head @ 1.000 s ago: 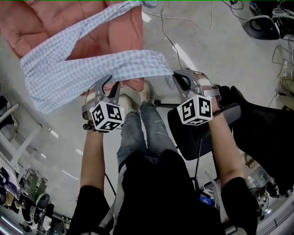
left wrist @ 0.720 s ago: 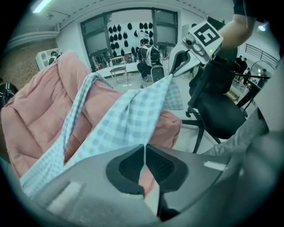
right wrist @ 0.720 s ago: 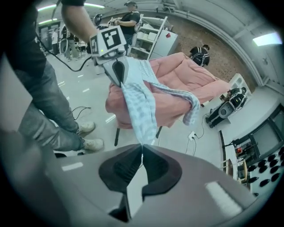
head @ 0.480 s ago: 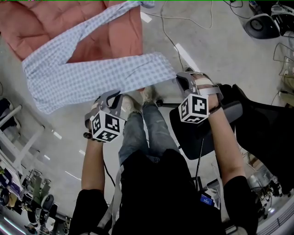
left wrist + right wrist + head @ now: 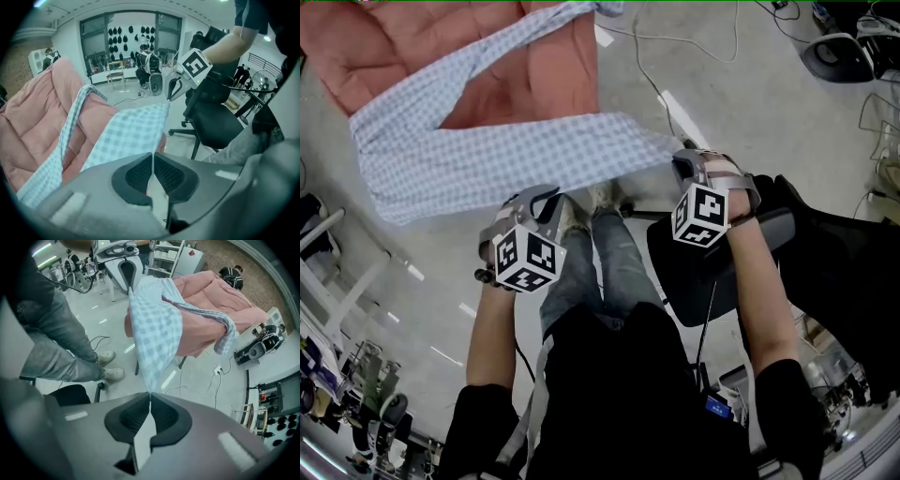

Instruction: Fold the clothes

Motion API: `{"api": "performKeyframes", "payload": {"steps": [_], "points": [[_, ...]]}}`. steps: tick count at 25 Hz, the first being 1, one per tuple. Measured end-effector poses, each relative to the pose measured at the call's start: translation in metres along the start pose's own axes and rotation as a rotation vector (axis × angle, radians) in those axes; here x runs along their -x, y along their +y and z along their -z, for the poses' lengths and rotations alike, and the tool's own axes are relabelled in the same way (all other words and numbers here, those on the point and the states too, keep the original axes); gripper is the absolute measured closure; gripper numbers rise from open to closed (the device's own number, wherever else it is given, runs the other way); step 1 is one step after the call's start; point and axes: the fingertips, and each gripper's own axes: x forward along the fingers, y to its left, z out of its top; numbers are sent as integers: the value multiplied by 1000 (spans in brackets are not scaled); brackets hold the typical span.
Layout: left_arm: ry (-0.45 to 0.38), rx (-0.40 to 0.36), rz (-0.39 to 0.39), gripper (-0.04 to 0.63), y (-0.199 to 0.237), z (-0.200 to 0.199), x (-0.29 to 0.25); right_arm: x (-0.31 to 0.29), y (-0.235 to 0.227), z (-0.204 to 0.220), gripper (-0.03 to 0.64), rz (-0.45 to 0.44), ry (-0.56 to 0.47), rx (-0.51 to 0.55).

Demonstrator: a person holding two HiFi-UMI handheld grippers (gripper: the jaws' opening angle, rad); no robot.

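Observation:
A light blue checked garment [image 5: 487, 155] stretches from the pink quilt [image 5: 412, 47] at the top left toward the person. My left gripper [image 5: 544, 195] is shut on the garment's near edge. In the left gripper view the checked garment [image 5: 133, 131] runs straight into my closed left gripper [image 5: 153, 155]. My right gripper [image 5: 681, 161] is shut on the garment's right-hand corner. The right gripper view shows the garment [image 5: 154, 329] narrowing to a point between the pads of my right gripper [image 5: 150, 398]. The cloth hangs taut in the air between both grippers and the quilt.
A black office chair [image 5: 712, 272] stands just under my right gripper. The person's legs and shoes [image 5: 591, 202] are below the cloth. Cables [image 5: 675, 37] cross the grey floor, and equipment [image 5: 839, 52] sits at the top right. People stand far off in the room.
My left gripper, open beside the cloth's edge a second ago, has shut on it. Both grippers have drawn slightly toward the person, pulling the garment along.

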Motion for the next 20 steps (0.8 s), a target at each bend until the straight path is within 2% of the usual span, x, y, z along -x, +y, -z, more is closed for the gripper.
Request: {"api": "performKeyframes", "payload": {"steps": [5, 6, 7, 8, 11, 20], "points": [[-6, 69, 25, 567, -4, 14, -1, -1, 9, -6, 599, -24, -41, 1], [-13, 81, 27, 545, -4, 16, 0, -1, 13, -8, 567, -40, -51, -3], [-25, 98, 26, 492, -2, 15, 1, -1, 15, -9, 494, -58, -62, -10], [-43, 115, 22, 472, 1, 12, 4, 0, 16, -10, 474, -69, -75, -21], [-76, 147, 1, 472, 14, 4, 9, 5, 5, -17, 471, -49, -129, -65], [-73, 172, -47, 472, 52, -15, 21, 31, -56, -59, 478, 48, -303, -254]]}}
